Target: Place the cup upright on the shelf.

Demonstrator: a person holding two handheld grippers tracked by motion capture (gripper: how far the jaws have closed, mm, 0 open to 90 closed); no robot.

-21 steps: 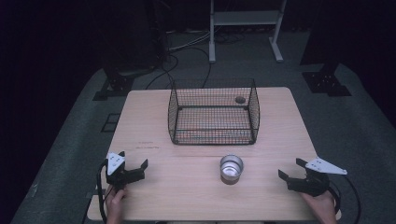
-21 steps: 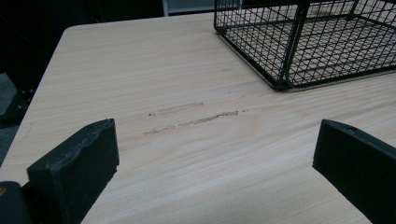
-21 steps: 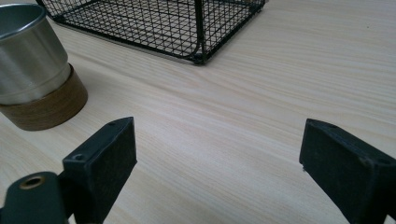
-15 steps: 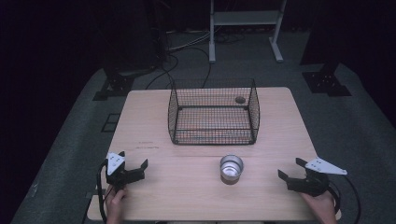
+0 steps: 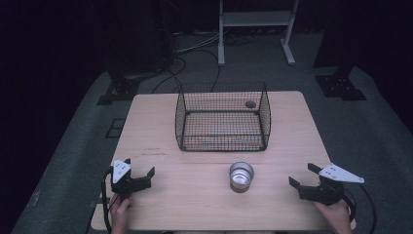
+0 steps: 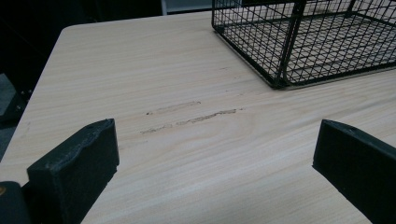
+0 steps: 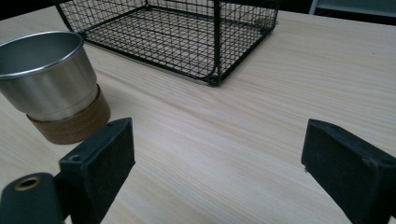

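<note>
**Two grippers rested open beside a metal cup**

On the wooden table (image 5: 160,126), near its front edge, both grippers lay apart from each other and held nothing. From the high view, taking the middle of the table as the centre of a clock, the left gripper (image 5: 141,171) sat at about 8 o'clock, with a hand (image 5: 119,210) behind it at the table edge. Its two black jaws stood wide apart and released; in the left gripper view only bare wood with some dark scratch marks (image 6: 191,116) was between them.

The right gripper (image 5: 302,176) sat at about 4 o'clock, also held from behind by a hand (image 5: 335,214), and a grey three-cornered plate (image 5: 338,172) was on top of it. Its jaws were spread open too, and the right gripper view showed only table surface between them, so nothing was grasped.

The metal cup (image 5: 241,175) stood upright at about 6 o'clock, between the two grippers but closer to the right one. It was well apart from the left gripper and not touched by the right one. In the right gripper view the cup (image 7: 46,74) appeared at about 10 o'clock from the jaws, shiny steel above and a brown band around its base.

The black wire basket (image 5: 221,119) stood behind the cup, at about 12 o'clock, with its open top up. A small dark round object (image 5: 250,104) was seen at its far right corner; I could not tell what it was, or whether it lay inside.
</note>
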